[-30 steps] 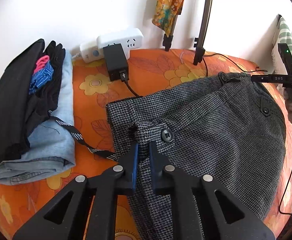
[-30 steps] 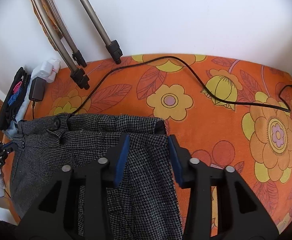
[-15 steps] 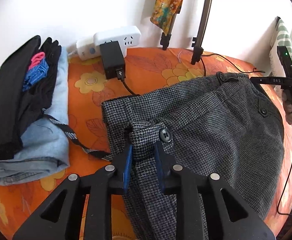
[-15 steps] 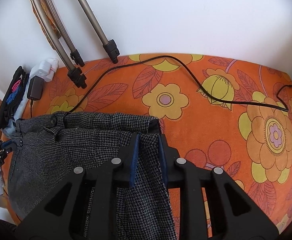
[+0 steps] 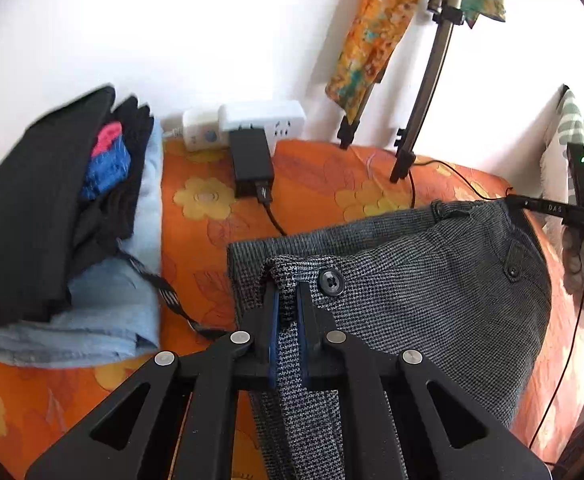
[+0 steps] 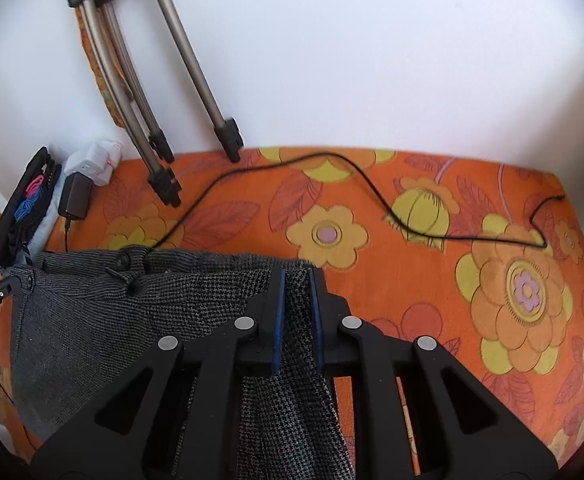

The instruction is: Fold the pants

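Closing over the last second, the left tongs [image 5: 285, 300] now pinch a raised ridge of the grey houndstooth woven pants [image 5: 432, 280] just left of the dark round waistband button [image 5: 331, 281]; a second ago the blue-lined fingers stood apart astride that cloth, and half a second ago they were only partly drawn in. In this left wrist view the pants lie spread on the orange flower-print bed cover [image 5: 312, 184], their waistband toward the wall, near the stack of folded black and pale blue clothes [image 5: 52, 220] and the white power strip with its black plug-in adapter [image 5: 252, 148]. Turning to the right wrist view, the right tongs [image 6: 295, 304] have likewise gone from wide open to clamped on a fold of the same pants [image 6: 112, 320] at the far right corner of the waistband, where the cloth bunches up between the fingers. A thin black cable [image 6: 372, 196] runs loose across the bed cover beyond, and the metal tripod legs [image 6: 196, 92] stand against the wall. With both ends of the waistband now held, the grasping step looks done, and lifting or carrying the waistband over to make a fold seems the likely next move; little of the folding itself appears done.
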Motion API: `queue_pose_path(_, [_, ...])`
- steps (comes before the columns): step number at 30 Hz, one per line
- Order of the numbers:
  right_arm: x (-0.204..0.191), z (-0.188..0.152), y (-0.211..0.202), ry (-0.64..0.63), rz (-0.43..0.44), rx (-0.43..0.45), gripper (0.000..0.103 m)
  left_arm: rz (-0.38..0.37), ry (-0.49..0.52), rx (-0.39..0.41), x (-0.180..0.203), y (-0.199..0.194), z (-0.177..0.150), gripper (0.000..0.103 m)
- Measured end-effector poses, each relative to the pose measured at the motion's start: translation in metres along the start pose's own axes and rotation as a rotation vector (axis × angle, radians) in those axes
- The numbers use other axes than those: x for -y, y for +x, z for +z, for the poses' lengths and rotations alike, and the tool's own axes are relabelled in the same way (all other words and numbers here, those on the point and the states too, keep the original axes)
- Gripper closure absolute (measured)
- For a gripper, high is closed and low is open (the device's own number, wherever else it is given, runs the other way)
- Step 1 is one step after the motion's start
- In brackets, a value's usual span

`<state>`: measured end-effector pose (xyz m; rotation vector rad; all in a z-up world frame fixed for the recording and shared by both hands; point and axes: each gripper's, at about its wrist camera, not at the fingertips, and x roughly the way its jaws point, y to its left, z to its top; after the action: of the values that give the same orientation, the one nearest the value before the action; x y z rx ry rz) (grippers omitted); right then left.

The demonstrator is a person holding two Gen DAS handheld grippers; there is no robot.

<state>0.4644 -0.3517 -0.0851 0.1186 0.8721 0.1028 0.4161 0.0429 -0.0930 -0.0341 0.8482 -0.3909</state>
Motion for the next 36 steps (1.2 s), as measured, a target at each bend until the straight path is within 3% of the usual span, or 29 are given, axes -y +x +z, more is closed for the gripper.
queue_pose_path(9, [-0.003,0.012,-0.007,-0.004,-0.005,0.043,0.092,0.01,-0.001,0.059,0.0,-0.008,0.011,0.096])
queue_pose_path(14, [0.002,-0.004,-0.037,-0.005,0.019,0.093,0.092,-0.005,0.043,0.109,0.017,-0.039,-0.003,0.096])
queue_pose_path(17, [0.011,-0.007,-0.052,0.047,0.06,0.129,0.092,-0.029,0.018,0.149,0.018,-0.057,-0.002,0.096])
queue_pose_path(21, [0.003,-0.009,-0.064,0.013,0.061,0.155,0.092,0.01,0.091,0.188,0.025,-0.069,0.0,0.096])
queue_pose_path(25, [-0.007,0.002,-0.048,-0.026,0.006,0.154,0.092,0.02,0.035,0.159,0.013,-0.046,0.011,0.096])
queue_pose_path(36, [-0.024,0.006,0.038,-0.148,-0.138,0.029,0.092,0.089,-0.01,0.028,-0.014,0.035,0.011,0.096])
